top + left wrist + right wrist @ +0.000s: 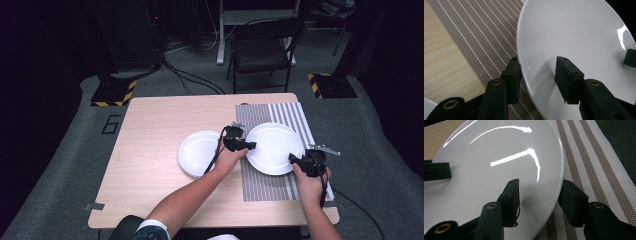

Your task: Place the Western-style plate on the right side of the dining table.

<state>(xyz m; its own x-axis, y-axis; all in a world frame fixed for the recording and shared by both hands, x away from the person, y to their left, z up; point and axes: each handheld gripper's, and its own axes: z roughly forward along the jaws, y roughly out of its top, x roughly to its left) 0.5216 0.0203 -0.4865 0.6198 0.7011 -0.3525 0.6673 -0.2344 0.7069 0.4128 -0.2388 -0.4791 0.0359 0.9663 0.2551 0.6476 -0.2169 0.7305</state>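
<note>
Dim room beyond, with a folding chair point(261, 50) and loose cables on grey carpet behind a pale wooden table point(150, 165). On that table, left gripper point(248, 145) clamped over the left rim of a white plate point(274, 148) — one jaw under the edge, one on the upper face, as seen in the left gripper view, pads pressed to the plate point(574, 37). Right gripper point(292, 158) pinching the same plate at its near right edge — one black jaw lying on the glossy face, the other below the rim in the right gripper view, where the plate point(499, 170) reflects bright streaks. Under the plate, a brown-and-white striped placemat point(265, 185) along the table's right side. Just left of the mat, beside the left hand point(229, 161), a second stack of white plates point(197, 152) resting on bare wood.
</note>
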